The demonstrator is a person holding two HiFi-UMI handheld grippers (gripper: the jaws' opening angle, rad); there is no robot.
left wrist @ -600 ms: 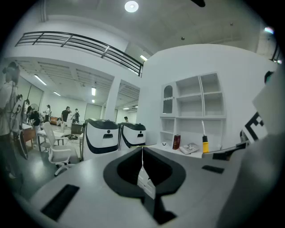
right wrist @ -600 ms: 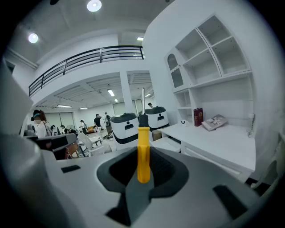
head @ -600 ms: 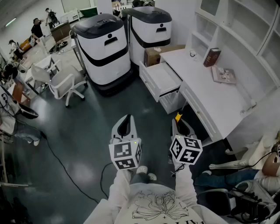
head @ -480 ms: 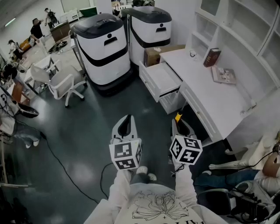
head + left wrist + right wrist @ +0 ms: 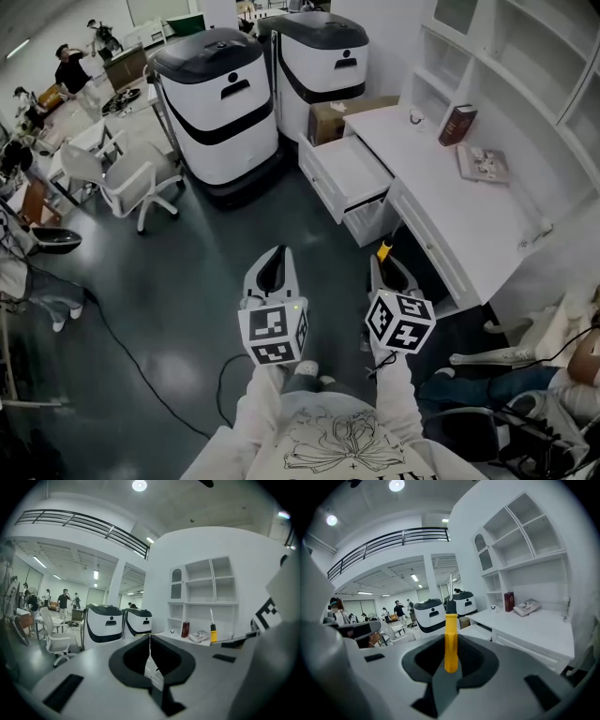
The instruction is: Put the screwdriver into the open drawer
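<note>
Compared with half a second ago, very little differs: both grippers sit a touch lower and more to the right in the head view, and the desk and the drawer have shifted with them by the same small amount. A person in dark clothes at the far upper left has moved a little. The screwdriver is clamped as before.

The right gripper (image 5: 386, 268) is closed on the screwdriver (image 5: 451, 637). In the right gripper view, the yellow handle stands upright between the two jaws, with a black collar and the thin metal shaft rising above it. The left gripper (image 5: 150, 643) holds nothing; its jaws are together and meet in one thin line. Both grippers hang side by side over the dark floor (image 5: 187, 281), in front of the person's chest.

The open drawer (image 5: 349, 171) is pulled out of the white desk (image 5: 441, 211), and what shows of its inside is a plain white bottom. The screwdriver is well apart from it, nearer to the person. A cardboard box (image 5: 336, 118) stands just beside the far end of the desk; its inside cannot be seen. On the desk, a dark red book (image 5: 457, 124) stands upright and a second book (image 5: 483, 164) lies flat near it.
</note>
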